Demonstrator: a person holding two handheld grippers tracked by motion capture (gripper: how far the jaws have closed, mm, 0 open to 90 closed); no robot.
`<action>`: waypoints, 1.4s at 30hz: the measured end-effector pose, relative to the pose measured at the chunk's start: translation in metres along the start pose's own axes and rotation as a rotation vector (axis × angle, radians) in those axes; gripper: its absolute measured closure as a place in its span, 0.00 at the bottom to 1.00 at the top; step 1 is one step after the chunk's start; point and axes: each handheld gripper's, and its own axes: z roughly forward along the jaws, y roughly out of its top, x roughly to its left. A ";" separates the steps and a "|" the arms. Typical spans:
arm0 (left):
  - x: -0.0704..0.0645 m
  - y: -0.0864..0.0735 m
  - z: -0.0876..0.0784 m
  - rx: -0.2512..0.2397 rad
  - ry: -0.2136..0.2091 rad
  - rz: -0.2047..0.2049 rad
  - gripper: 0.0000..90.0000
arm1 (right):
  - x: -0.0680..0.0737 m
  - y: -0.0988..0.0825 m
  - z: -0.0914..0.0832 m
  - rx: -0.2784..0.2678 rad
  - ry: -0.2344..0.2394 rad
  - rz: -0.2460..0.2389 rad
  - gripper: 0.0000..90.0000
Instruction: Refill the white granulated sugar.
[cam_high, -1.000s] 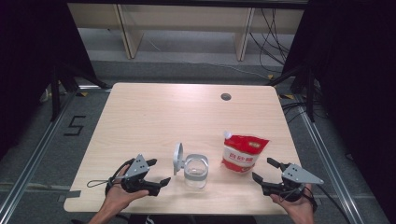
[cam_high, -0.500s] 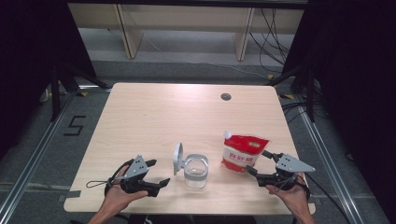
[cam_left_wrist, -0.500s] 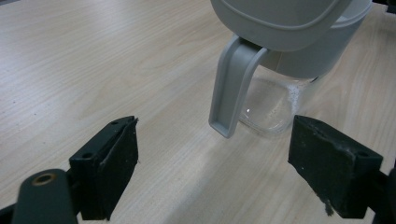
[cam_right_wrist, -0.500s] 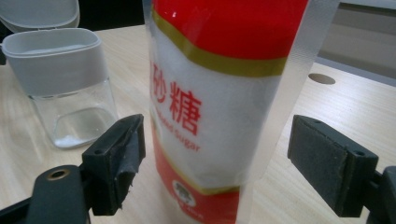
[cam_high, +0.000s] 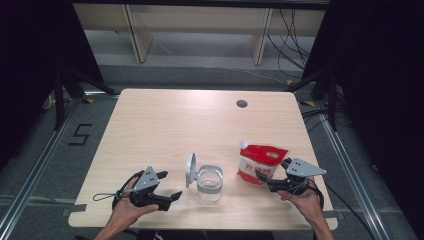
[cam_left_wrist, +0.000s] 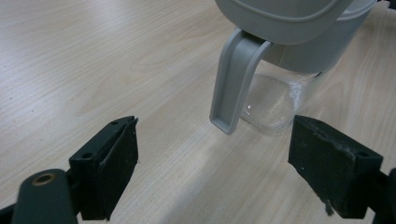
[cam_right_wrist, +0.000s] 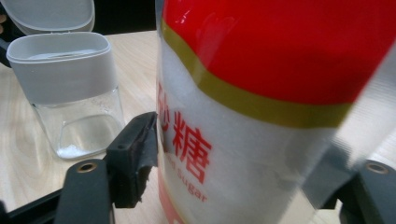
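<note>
1. The sugar pouch (cam_high: 260, 165) stands at 4 o'clock on the worktop (cam_high: 165, 120), between the right tool's (cam_high: 266, 181) jaws, which have just been closing, one pad touching.
2. Squeezed low, the soft pouch might buckle or topple.
3. The left tool (cam_high: 167, 192), jaws apart and empty, faces the open jar (cam_high: 209, 182).

One sugar pouch (cam_high: 260, 165), one clear jar (cam_high: 210, 183) with one open lid (cam_high: 190, 170), two grippers, left (cam_high: 169, 187) and right (cam_high: 270, 175), one bench (cam_high: 175, 120).
</note>
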 end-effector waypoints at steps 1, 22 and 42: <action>-0.001 -0.001 0.001 -0.001 -0.002 -0.030 0.17 | 0.001 0.000 -0.001 0.017 0.016 0.020 0.38; -0.001 -0.002 0.002 -0.003 0.014 -0.029 0.17 | 0.056 0.013 0.014 0.075 -0.366 0.174 0.44; 0.000 -0.002 0.002 -0.002 0.006 -0.008 0.17 | 0.027 -0.003 0.015 0.038 -0.156 0.151 0.28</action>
